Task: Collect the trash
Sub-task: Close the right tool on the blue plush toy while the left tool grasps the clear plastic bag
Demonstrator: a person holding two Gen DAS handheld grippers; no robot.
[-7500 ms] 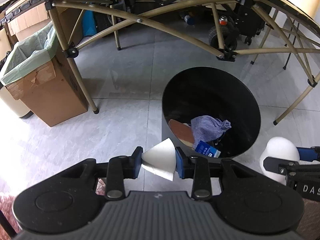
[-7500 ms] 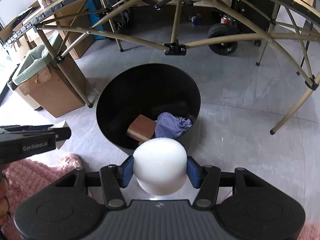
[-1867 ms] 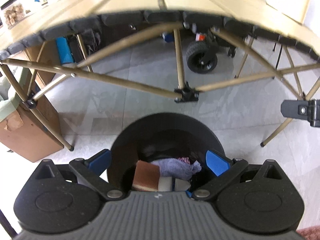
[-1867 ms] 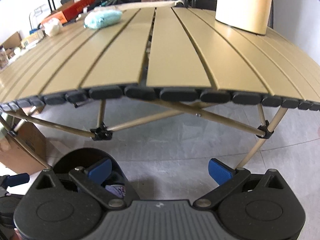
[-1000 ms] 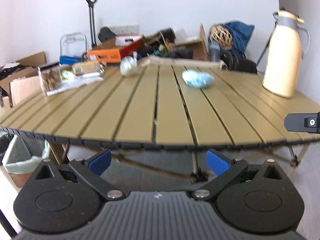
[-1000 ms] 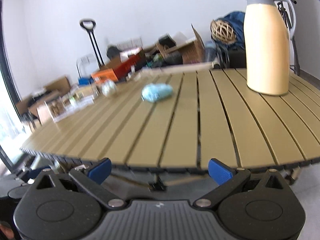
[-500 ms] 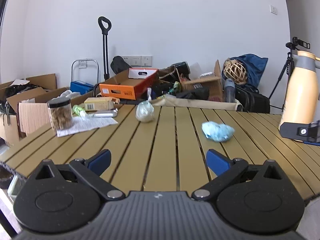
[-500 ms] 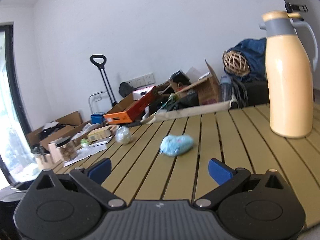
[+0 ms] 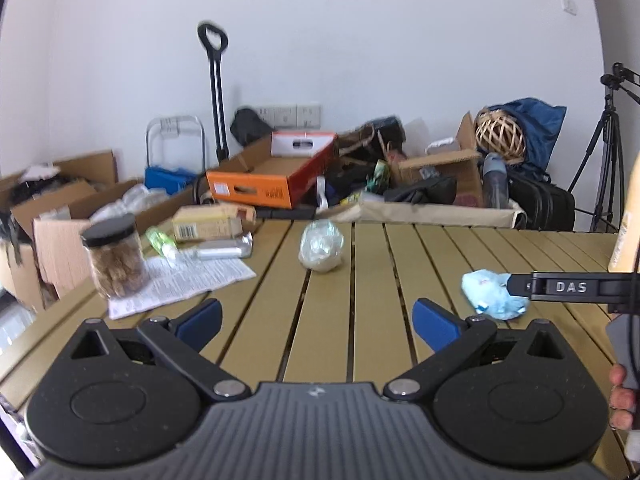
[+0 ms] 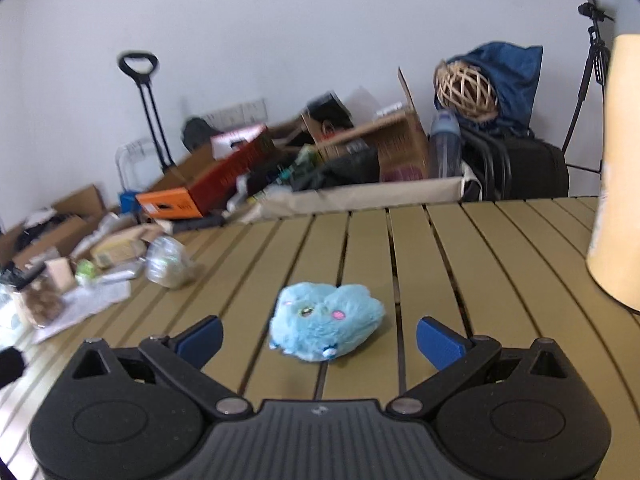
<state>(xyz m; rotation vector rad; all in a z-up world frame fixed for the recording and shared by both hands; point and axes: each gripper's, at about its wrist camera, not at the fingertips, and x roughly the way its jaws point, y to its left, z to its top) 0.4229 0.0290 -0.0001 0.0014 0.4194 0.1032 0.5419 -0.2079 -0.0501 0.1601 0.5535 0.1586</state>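
Fluffy blue plush [image 10: 326, 326], crumpled clear wrapper [image 9: 321, 245], on slats

Ahead of my right gripper [image 10: 319, 337] the jaws stand wide apart, and the blue plush toy [image 10: 325, 326] sits on bare desk [image 10: 432, 264] slats between them with free room on both sides. The cream jug [image 10: 618, 184] blocks the desk's right edge. Ahead of my left gripper [image 9: 317, 319] the slats are bare up to the crumpled plastic wad [image 9: 321, 251]. Toward the left edge, the jar [image 9: 115, 256], paper sheet [image 9: 188, 280] and small box [image 9: 208, 223] crowd the way.
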